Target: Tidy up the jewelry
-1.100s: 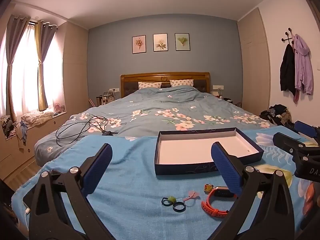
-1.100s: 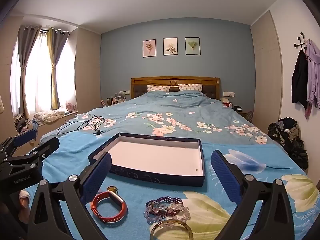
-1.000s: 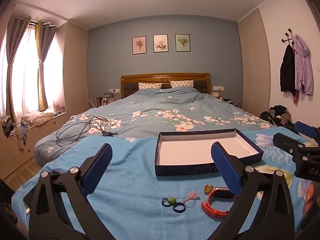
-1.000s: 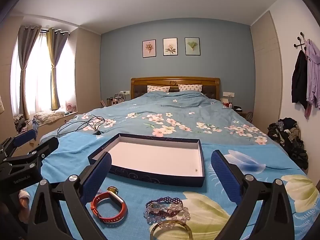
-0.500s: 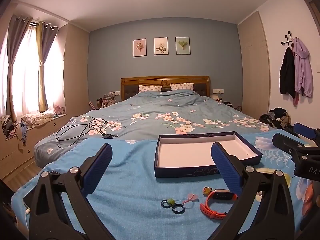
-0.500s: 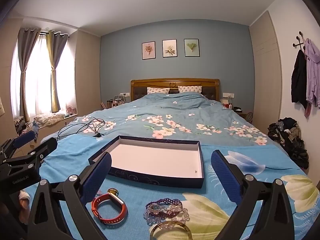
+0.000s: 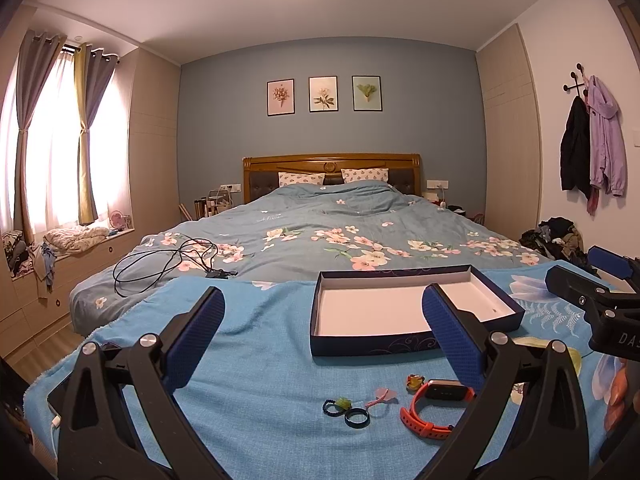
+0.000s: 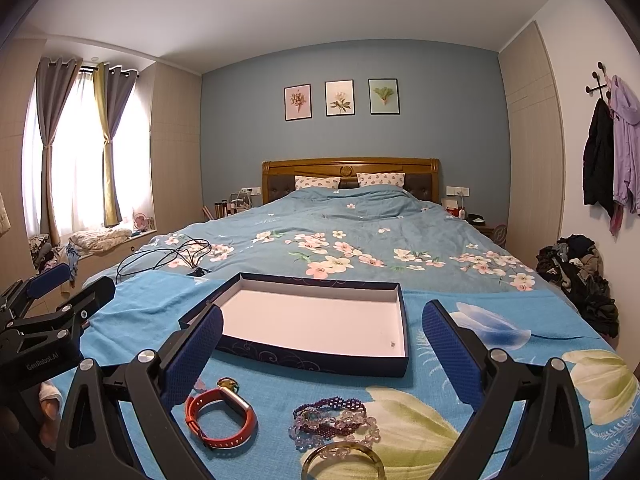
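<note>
nothing is yet sorted: the dark box (image 8: 312, 354) on the blue blanket (image 7: 256, 380) is seen empty. the rings (image 7: 348, 412), orange watch band (image 8: 220, 418), beaded bracelets (image 8: 334, 420) and bangle (image 8: 342, 462) are left lying just before it. the left gripper (image 7: 322, 338) and right gripper (image 8: 320, 346) are held above them, jaws wide apart, nothing gripped.

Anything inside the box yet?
Almost nothing: the box shows a bare white floor with one tiny speck near its right front corner. The left gripper's finger covers part of the floor in its view; the near wall hides the front strip.
</note>
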Motion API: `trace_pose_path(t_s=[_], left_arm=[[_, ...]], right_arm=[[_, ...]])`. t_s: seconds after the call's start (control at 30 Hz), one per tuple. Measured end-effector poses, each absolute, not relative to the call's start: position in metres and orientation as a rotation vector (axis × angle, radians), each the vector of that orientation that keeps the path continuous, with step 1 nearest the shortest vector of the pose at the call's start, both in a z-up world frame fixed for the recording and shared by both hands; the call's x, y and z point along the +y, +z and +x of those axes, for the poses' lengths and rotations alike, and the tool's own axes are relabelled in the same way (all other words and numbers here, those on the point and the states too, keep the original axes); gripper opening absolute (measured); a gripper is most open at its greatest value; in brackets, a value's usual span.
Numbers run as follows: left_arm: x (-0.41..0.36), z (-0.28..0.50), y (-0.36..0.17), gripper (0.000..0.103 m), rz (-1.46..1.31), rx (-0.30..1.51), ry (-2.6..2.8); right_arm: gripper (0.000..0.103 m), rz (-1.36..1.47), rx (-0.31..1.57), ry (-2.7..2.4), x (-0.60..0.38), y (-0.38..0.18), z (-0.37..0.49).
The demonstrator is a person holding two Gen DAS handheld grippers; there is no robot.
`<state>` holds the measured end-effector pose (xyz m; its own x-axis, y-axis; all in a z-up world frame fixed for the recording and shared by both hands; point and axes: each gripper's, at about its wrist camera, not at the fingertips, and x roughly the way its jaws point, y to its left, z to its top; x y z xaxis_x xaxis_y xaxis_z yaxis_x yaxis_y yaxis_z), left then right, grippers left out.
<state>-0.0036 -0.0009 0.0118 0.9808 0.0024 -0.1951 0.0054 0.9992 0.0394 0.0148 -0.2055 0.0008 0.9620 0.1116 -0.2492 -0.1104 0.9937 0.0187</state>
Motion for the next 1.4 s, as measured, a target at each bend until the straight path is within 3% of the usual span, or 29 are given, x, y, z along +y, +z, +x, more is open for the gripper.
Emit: trace_pose_path(t_s=[1.4], left_arm=[[-0.0008, -0.0084, 0.0121, 0.097, 0.036, 0.19, 0.004]], right_arm=[[0.096, 0.0, 0.24, 0.116, -0.203, 0.0063, 0.0129]])
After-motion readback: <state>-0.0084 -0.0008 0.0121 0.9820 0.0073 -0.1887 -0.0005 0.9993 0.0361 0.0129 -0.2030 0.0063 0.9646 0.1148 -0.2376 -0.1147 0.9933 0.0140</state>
